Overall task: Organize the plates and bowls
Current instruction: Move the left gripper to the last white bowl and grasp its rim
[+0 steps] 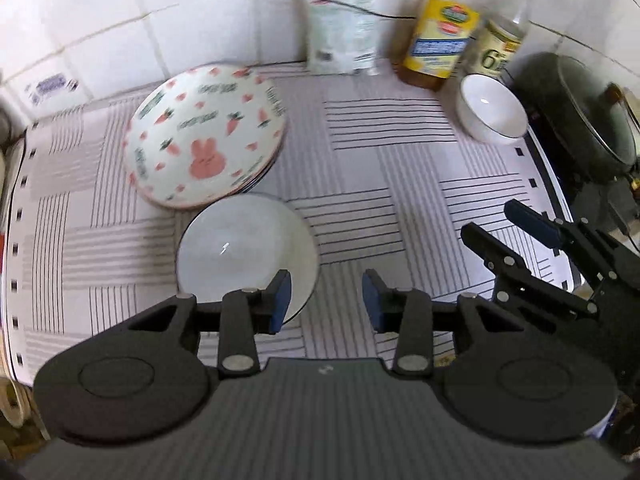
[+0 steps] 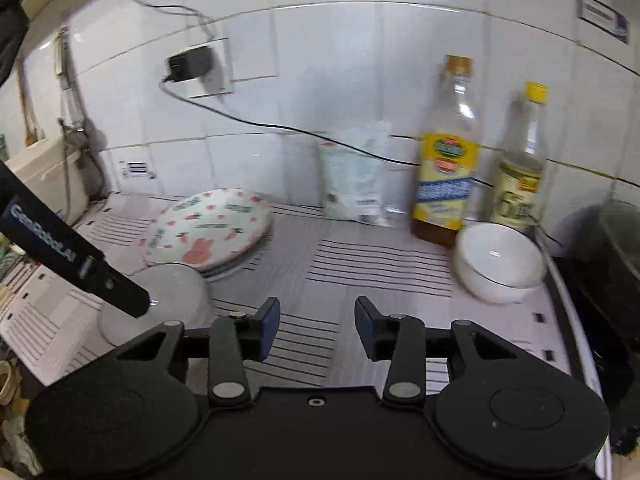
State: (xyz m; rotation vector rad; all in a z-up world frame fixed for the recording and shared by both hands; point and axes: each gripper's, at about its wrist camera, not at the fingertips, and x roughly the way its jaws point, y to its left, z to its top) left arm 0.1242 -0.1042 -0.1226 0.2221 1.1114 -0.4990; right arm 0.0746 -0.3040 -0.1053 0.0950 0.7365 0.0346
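I see the large bowl (image 1: 246, 254) upright on the striped mat (image 1: 360, 200), mouth up, round with no long axis, touching the front edge of the stacked rabbit-print plates (image 1: 204, 136). My left gripper (image 1: 326, 298) is spread wide, holding nothing, its left pad over the bowl's rim. My right gripper (image 2: 316, 326) is likewise released and empty. A small bowl (image 2: 498, 262) stands near two bottles (image 2: 446, 168).

Glossy glazed white bowl (image 1: 246, 252), glossy printed plate (image 1: 206, 134), matt striped mat (image 1: 360, 200), clear bottles (image 2: 446, 152)
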